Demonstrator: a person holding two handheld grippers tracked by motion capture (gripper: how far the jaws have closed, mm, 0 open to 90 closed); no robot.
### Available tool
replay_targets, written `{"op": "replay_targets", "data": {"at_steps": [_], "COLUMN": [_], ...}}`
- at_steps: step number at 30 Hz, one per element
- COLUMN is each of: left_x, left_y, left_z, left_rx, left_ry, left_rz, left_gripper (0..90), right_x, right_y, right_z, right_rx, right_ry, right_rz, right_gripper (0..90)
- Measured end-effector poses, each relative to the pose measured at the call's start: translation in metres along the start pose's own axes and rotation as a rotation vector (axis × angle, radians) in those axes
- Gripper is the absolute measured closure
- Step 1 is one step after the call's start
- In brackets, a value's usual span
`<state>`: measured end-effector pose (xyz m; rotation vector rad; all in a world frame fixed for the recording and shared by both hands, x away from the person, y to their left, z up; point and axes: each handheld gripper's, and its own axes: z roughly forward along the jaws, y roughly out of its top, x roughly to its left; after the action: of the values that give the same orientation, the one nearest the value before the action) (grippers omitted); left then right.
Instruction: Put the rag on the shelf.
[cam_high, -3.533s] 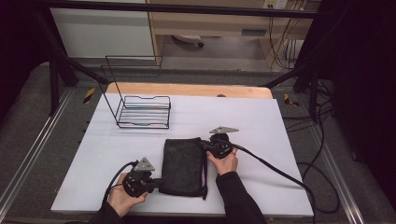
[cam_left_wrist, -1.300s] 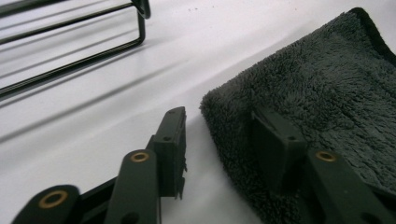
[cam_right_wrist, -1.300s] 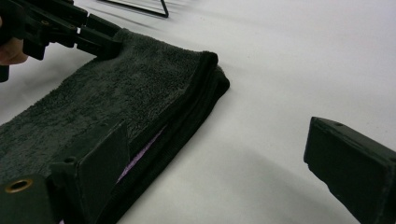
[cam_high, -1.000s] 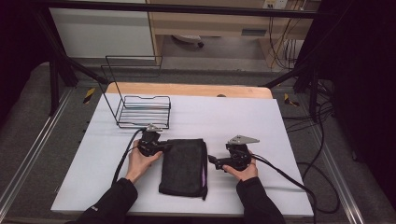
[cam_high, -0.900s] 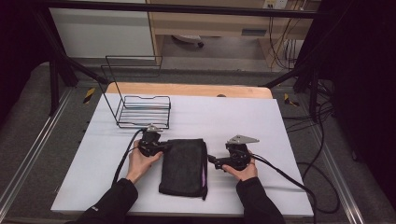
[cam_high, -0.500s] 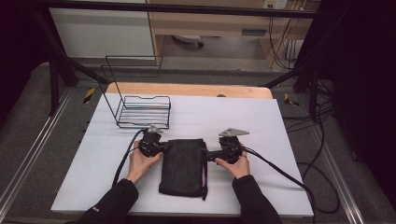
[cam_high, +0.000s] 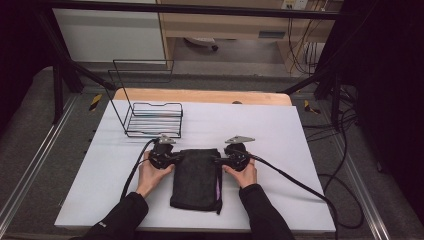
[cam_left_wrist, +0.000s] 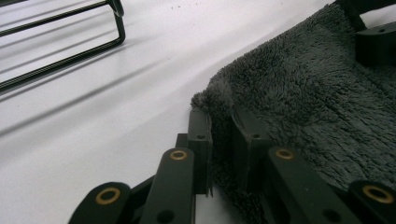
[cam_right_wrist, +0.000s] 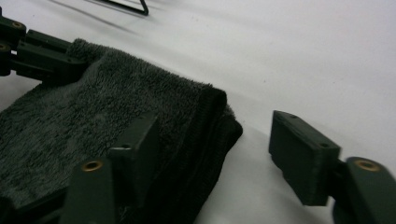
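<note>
Folded dark towel (cam_high: 196, 177) lies flat on the white table (cam_high: 300, 150), near the person's edge & roughly centred, long axis running away from the person. Wire rack (cam_high: 150, 117) stands well apart at far left, not involved rn.

Both tools are at the towel's far end, one per corner. Left tool (cam_high: 165, 156) sits at the far-left corner; in the left gripper view its jaws are narrow & pinched on the fluffy corner (cam_left_wrist: 212, 95), fabric squeezed between them, so it's holding the towel. Right tool (cam_high: 234, 159) sits at the far-right corner; in the right gripper view its jaws are wide, one jaw resting over the pile on top, the other out on bare table just beside the folded edge (cam_right_wrist: 219, 116), w/ nothing gripped yet.

Key relation: the far-right corner lies between the right tool's spread jaws, thick folded edge running across the gap. Judgement: next step prob needs the right tool to close on that corner so both far corners are held, then the towel can be lifted or unfolded along its long axis. Risk: jaw catches only the top layer
</note>
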<state>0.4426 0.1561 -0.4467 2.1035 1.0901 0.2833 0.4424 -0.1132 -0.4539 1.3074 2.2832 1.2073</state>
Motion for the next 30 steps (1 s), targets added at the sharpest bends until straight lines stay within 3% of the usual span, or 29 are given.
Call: {"op": "replay_targets", "data": {"at_steps": [3,5,11,14,24,30], "left_x": [-0.0002,-0.0004,0.0000,0.0006,0.0038,0.0042], "left_y": [0.0000,0.0000,-0.0003,-0.0002,-0.0004,0.0014], "left_z": [0.0000,0.0000,-0.0001,-0.0002,-0.0020,-0.0098], "left_rx": [-0.001,-0.001,-0.003,-0.003,-0.013,-0.039], "left_ry": [0.002,0.003,0.000,-0.004,-0.032,-0.036], "left_rz": [0.005,0.010,0.018,0.005,-0.023,-0.017], "left_gripper": [78.0,78.0,78.1,79.0,82.1,82.4], "right_x": [0.0009,0.0025,0.0041,0.0047,0.0047,0.0058], "right_y": [-0.0013,-0.0022,-0.0033,-0.0035,-0.0029,-0.0014], "right_z": [0.0011,0.0015,0.0019,0.0022,0.0013,-0.0025], "right_rx": [0.014,0.028,0.031,0.039,0.042,0.019], "right_ry": [0.020,0.048,0.055,0.080,0.102,0.102], "right_rz": [0.011,0.042,0.069,0.101,0.146,0.130], "right_gripper": [45.0,53.2,59.4,67.7,77.2,77.7]}}
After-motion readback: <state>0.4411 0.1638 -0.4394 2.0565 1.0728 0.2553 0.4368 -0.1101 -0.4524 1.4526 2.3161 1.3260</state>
